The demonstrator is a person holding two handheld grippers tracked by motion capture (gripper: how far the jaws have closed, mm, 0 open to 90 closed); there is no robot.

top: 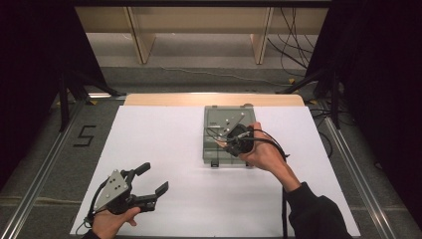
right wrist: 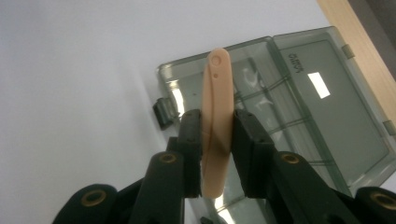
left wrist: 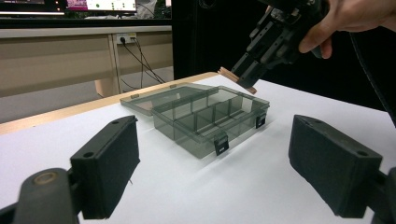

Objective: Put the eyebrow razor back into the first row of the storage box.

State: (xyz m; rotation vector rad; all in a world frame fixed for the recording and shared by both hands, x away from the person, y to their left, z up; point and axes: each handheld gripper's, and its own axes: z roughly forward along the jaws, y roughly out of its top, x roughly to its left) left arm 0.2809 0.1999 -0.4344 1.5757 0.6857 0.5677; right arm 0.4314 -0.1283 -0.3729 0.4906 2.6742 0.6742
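The right gripper [right wrist: 217,140] was clamped on a slim beige tool [right wrist: 216,116] above the open compartment box [top: 214,149]; the left gripper [top: 152,181] stood wide, idle; risk: the tool pivoting and catching a divider.

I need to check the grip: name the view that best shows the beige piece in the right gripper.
Right gripper view: the beige piece stands close, pinched between the right gripper pads. Left gripper view shows its end; the high view leaves it tiny.
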